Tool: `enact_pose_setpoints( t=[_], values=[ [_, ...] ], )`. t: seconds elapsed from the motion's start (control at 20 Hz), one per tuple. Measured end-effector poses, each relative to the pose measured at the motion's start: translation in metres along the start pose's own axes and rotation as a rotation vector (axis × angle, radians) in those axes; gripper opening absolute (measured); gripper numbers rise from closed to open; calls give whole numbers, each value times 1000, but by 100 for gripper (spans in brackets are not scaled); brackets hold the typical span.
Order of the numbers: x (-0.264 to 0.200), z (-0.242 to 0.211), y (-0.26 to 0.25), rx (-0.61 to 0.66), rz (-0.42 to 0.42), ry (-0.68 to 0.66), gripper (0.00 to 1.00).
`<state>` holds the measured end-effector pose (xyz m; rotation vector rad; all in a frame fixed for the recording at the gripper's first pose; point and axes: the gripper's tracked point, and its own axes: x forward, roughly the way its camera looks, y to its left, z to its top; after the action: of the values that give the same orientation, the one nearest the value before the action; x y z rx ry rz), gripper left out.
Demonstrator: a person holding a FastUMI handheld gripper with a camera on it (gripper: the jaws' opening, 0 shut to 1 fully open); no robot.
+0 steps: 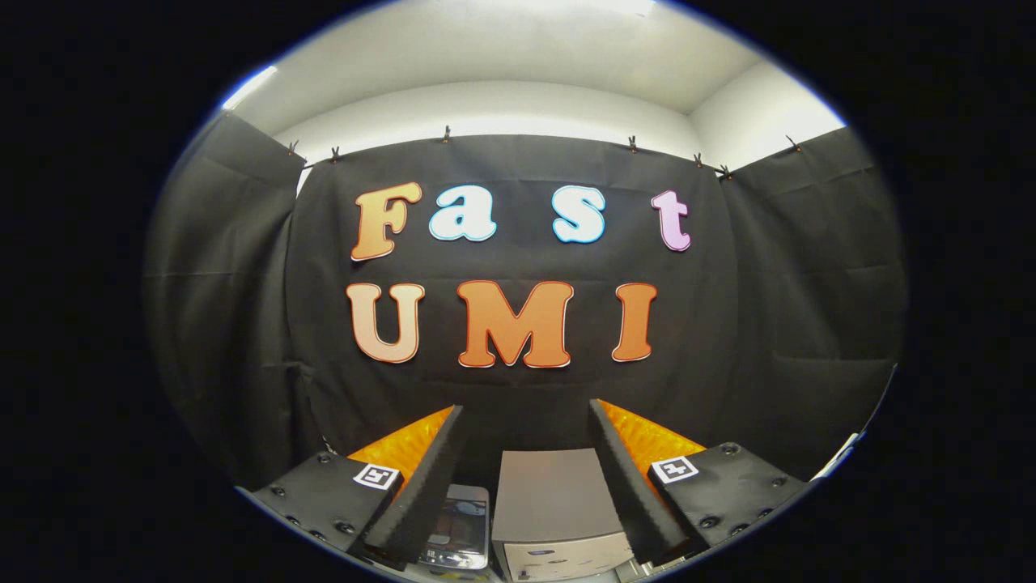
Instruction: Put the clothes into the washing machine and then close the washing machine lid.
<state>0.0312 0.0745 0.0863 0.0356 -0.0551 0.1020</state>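
My fingers stand spread wide apart with nothing between their pads; the left one and the right one angle away from each other, each with a small square marker on its mount.

Down in the gap between them, and below their tips, sits the washing machine, a small grey box seen from above. Its flat top looks closed from here, and its paler front panel faces me; the details on that panel are too small to make out. Its right side is partly hidden behind my right finger.

Just left of the machine, tucked against the inner edge of my left finger, lies a dark, glossy see-through piece; I cannot tell what it is or whether it touches the machine.

Beyond my fingertips hangs the black cloth wall of the booth, clipped along its top edge, with a white wall and ceiling above it.
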Motion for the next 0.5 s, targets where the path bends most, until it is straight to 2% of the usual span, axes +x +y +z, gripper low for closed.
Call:
enact_pose_setpoints(
  t=[0.5],
  values=[
    [-2,-4,-14,17,1,-23,97]
  ],
)
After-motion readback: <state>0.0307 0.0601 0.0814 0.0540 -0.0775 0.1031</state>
